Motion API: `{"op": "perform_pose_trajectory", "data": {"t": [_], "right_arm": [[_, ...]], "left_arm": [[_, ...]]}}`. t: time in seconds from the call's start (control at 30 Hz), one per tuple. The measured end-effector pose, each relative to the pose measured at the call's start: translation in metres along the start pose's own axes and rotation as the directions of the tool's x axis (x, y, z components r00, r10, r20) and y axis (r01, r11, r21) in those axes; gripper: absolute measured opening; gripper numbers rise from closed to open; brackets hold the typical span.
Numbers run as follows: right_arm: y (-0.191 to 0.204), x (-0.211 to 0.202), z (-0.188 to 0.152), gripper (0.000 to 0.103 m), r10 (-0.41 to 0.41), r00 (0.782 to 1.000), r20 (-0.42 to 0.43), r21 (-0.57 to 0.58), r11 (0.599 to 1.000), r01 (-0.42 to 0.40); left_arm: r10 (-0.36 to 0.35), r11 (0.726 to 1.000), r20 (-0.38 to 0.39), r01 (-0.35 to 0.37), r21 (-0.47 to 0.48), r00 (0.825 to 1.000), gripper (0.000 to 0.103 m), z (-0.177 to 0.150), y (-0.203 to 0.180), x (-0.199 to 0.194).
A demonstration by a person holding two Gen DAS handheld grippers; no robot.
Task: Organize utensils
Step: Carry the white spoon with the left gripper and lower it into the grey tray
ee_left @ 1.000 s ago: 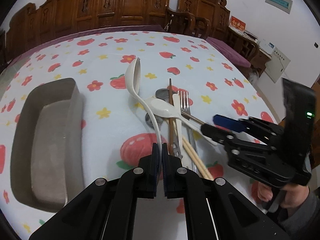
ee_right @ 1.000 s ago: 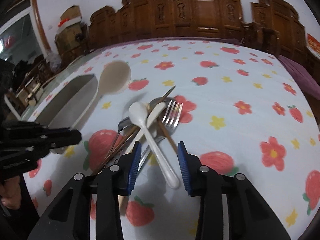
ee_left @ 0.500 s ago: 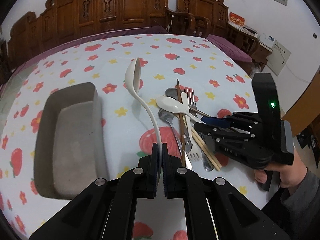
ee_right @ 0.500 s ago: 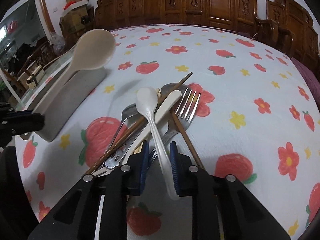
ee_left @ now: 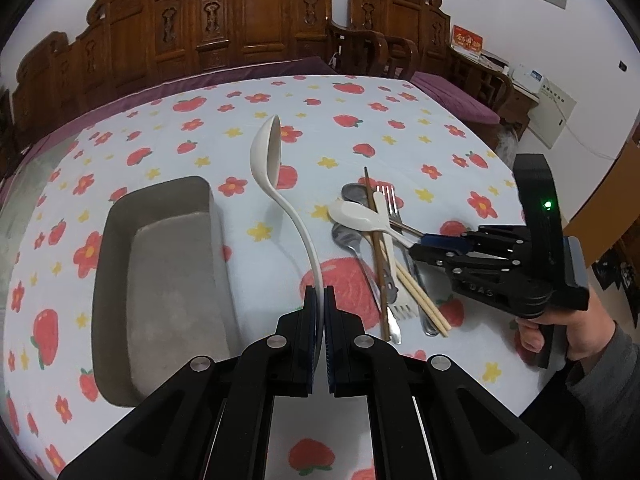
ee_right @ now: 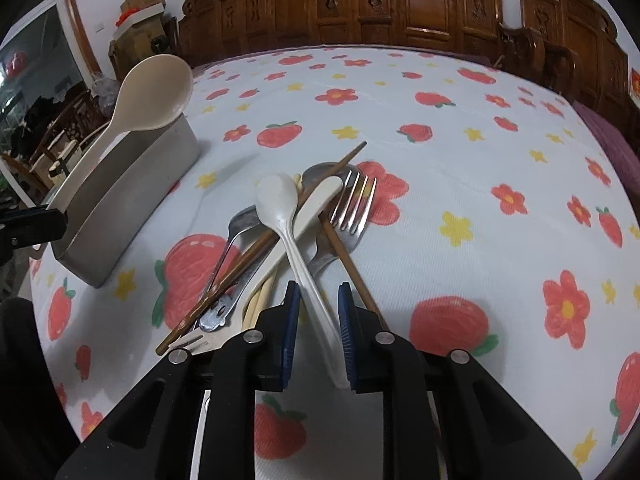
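My left gripper (ee_left: 319, 300) is shut on the handle of a long cream ladle (ee_left: 266, 156) and holds it in the air beside the grey metal tray (ee_left: 120, 216); the ladle also shows in the right wrist view (ee_right: 154, 92). A pile of utensils lies on the tablecloth: a white spoon (ee_right: 280, 204), a metal fork (ee_right: 354, 208), metal spoons, brown chopsticks (ee_right: 260, 246) and pale chopsticks. My right gripper (ee_right: 318, 300) has its jaws a little apart on either side of the white spoon's handle, not clamped. It also shows in the left wrist view (ee_left: 424, 242).
The round table carries a white cloth with strawberries and flowers (ee_right: 460, 152). Carved wooden chairs (ee_left: 260, 20) stand along the far side. The table's right edge (ee_left: 532, 380) is close to the hand that holds the right gripper.
My left gripper has risen with the ladle and drawn back. My right gripper has narrowed its jaws around the white spoon's handle.
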State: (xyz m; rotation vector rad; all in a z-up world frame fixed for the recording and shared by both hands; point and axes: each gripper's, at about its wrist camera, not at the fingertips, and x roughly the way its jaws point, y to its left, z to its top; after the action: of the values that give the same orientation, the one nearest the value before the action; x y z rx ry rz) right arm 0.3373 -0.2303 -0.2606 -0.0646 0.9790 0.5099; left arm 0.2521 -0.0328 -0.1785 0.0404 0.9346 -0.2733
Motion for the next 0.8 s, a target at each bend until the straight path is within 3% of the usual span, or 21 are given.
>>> {"op": "perform_pose_trajectory", "data": {"t": [0.17, 0.3, 0.47, 0.5, 0.8], "right_arm": [[0.001, 0.000, -0.001, 0.021, 0.021, 1.000, -0.003, 0.017, 1.000, -0.021], [-0.002, 0.000, -0.001, 0.011, 0.062, 0.998, -0.005, 0.053, 0.997, -0.062], [0.008, -0.004, -0.002, 0.009, 0.053, 0.999, 0.006, 0.029, 0.998, -0.054], [0.009, -0.006, -0.002, 0.004, 0.053, 0.999, 0.013, 0.026, 0.998, -0.053], [0.019, -0.026, -0.001, 0.004, 0.031, 0.997, 0.070, 0.018, 0.999, -0.033]], "left_arm": [[-0.005, 1.000, -0.004, 0.005, -0.016, 1.000, 0.003, -0.001, 0.011, 0.002], [-0.003, 1.000, -0.011, 0.003, -0.019, 1.000, 0.003, -0.003, 0.018, 0.002], [0.012, 0.999, -0.012, -0.013, -0.036, 1.000, 0.003, -0.004, 0.034, -0.001], [0.015, 0.999, -0.011, -0.016, -0.043, 1.000, 0.003, -0.004, 0.039, -0.002], [0.039, 0.995, -0.027, -0.042, -0.091, 0.999, 0.003, -0.009, 0.075, -0.001]]}}
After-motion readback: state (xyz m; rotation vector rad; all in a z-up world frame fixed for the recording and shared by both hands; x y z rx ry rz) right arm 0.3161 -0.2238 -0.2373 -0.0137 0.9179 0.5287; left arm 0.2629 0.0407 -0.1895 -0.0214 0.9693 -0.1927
